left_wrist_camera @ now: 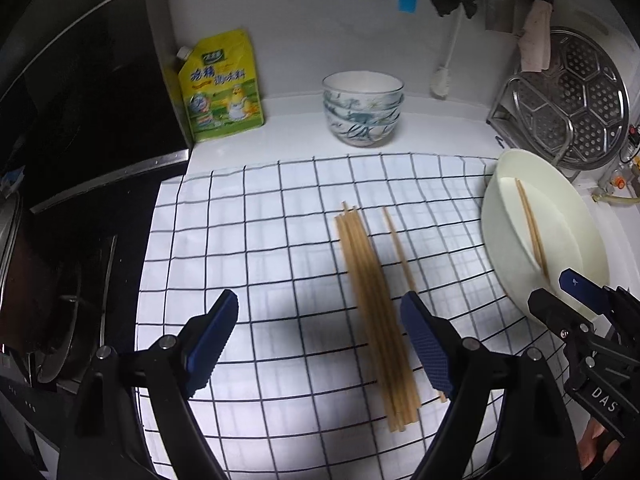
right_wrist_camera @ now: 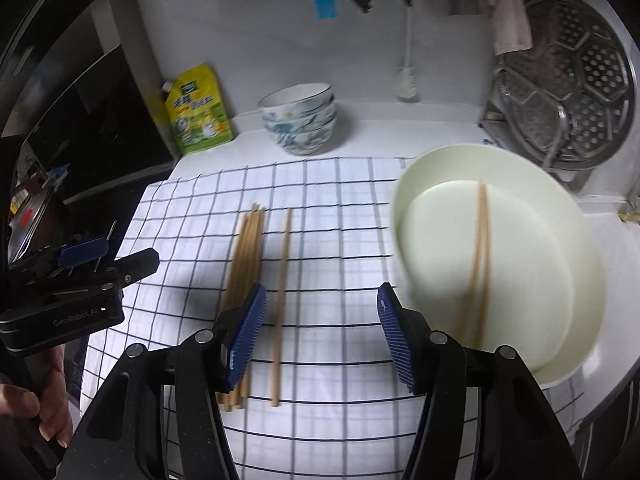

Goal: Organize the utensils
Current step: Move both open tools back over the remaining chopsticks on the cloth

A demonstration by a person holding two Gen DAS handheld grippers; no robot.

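Left wrist view: your left gripper (left_wrist_camera: pixel 320 320) stands wide apart, nothing between the pads, above the checked cloth (left_wrist_camera: pixel 240 220). The chopstick bundle (left_wrist_camera: pixel 376 312) lies on it, a single chopstick (left_wrist_camera: pixel 398 248) just beside.

Right wrist view: your right gripper (right_wrist_camera: pixel 322 336) is parting, pads clear, over that single chopstick (right_wrist_camera: pixel 280 300). Two chopsticks (right_wrist_camera: pixel 478 256) rest in the pale dish (right_wrist_camera: pixel 560 200).

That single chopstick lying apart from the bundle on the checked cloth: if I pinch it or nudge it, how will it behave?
The single chopstick looks like thin wood, so probably stiff and very light. Lying flat on the checked cloth, it leaves little height for pads to catch and may pivot if pinched near one end. The cloth should curb rolling, but a sideways nudge could send it into the bundle beside it.
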